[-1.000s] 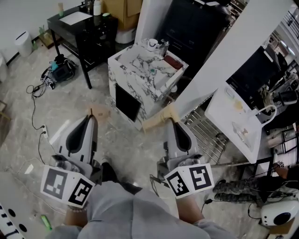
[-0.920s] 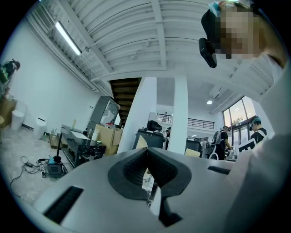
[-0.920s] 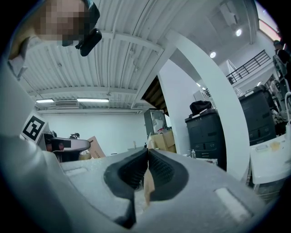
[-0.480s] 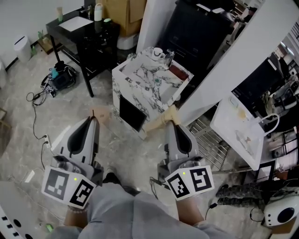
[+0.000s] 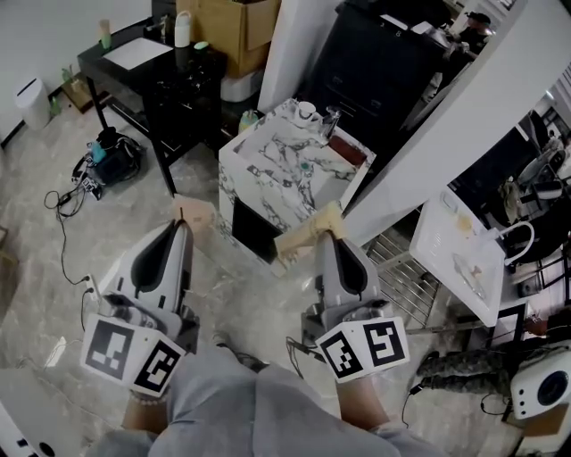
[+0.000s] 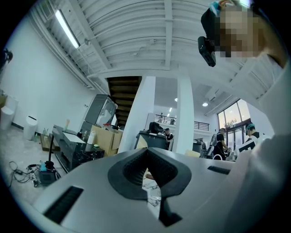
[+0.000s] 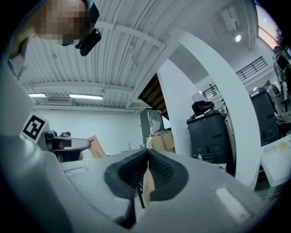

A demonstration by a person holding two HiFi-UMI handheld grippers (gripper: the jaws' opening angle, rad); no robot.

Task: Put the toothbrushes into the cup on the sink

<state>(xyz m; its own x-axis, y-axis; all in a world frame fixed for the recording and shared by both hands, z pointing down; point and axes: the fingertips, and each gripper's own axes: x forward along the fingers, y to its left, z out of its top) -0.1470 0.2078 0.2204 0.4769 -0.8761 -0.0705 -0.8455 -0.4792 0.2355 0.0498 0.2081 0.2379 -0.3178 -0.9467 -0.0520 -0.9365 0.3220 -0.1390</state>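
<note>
A marble-patterned sink unit (image 5: pixel 268 183) stands on the floor ahead of me. A white cup (image 5: pixel 306 111) sits on its far rim beside a tap (image 5: pixel 331 119). A small teal thing (image 5: pixel 306 165) lies in the basin, too small to name. My left gripper (image 5: pixel 184 221) and right gripper (image 5: pixel 325 232) are held low and side by side, well short of the sink. Both are shut with nothing between the jaws. The left gripper view shows the left gripper (image 6: pixel 146 151) with its jaws pressed together, and the right gripper view shows the same for the right gripper (image 7: pixel 148 153).
A black table (image 5: pixel 152 67) with bottles and cardboard boxes (image 5: pixel 227 22) stand at the back left. Cables (image 5: pixel 76 183) trail on the floor. A slanted white pillar (image 5: pixel 446 116), a wire rack (image 5: pixel 401 268) and a white table (image 5: pixel 459 254) are to the right.
The sink has drifted slightly right and nearer in the head view as I move toward it. Both grippers stay shut and keep their places before me.
</note>
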